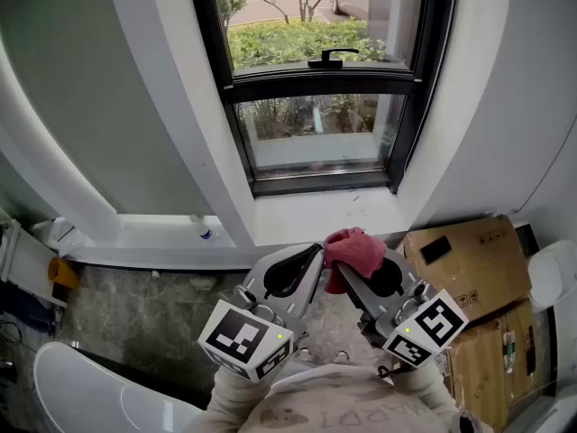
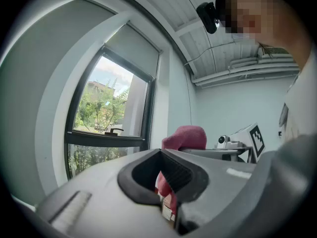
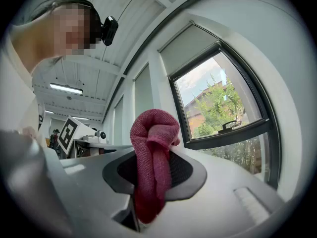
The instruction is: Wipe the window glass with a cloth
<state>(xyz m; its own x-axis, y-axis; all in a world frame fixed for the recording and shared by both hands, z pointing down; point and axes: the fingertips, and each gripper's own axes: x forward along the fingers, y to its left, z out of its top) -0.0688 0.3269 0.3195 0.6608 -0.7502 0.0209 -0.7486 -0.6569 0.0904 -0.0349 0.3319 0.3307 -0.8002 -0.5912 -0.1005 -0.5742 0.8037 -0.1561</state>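
Note:
A dark-framed window fills the top of the head view, with a lower glass pane and a black handle on the bar above it. Both grippers are held low and close together, short of the sill. My right gripper is shut on a crumpled red cloth, which bulges up out of its jaws. My left gripper sits just left of it with its jaws together and nothing clearly between them. From the left gripper view the cloth shows just beyond the jaws. The window stands to the right in the right gripper view.
A white sill runs below the window, and a small bottle lies on the ledge to the left. Cardboard boxes stand at the right. A white rounded object is at the lower left, with a yellow item above it.

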